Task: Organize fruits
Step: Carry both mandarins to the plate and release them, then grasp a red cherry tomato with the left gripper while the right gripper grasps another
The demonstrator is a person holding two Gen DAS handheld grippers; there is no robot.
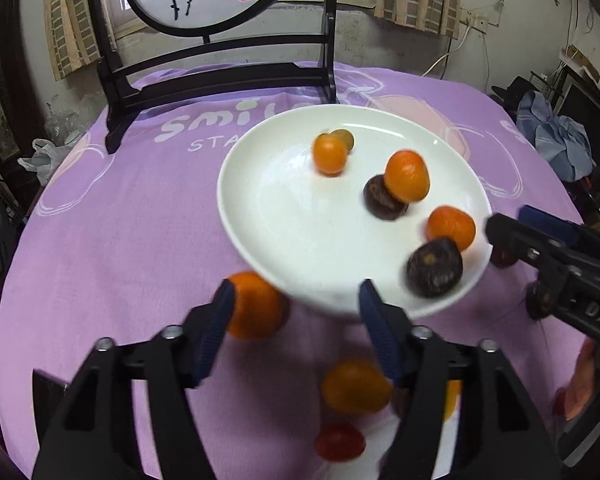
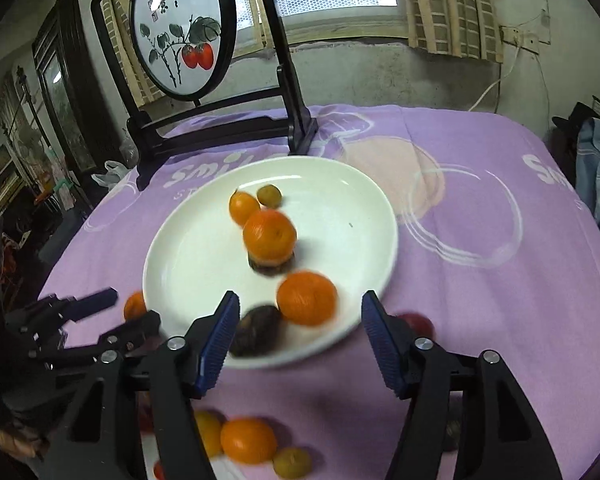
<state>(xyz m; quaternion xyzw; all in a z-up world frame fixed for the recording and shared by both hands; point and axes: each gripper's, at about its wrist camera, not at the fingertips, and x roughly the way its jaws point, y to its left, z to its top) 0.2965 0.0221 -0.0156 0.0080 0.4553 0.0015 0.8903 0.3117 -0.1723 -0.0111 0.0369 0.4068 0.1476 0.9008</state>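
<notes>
Showing a red fruit near its bottom edge, the left view is giving what the right view is cropping; the right view alone is showing an olive fruit lying beside an orange. A purple cloth is covering the table, with a painted screen standing behind. The plate is holding oranges and dark fruits. The left hand-held gripper and right hand-held gripper are both standing apart, gripping nothing, near the plate's front rim.
</notes>
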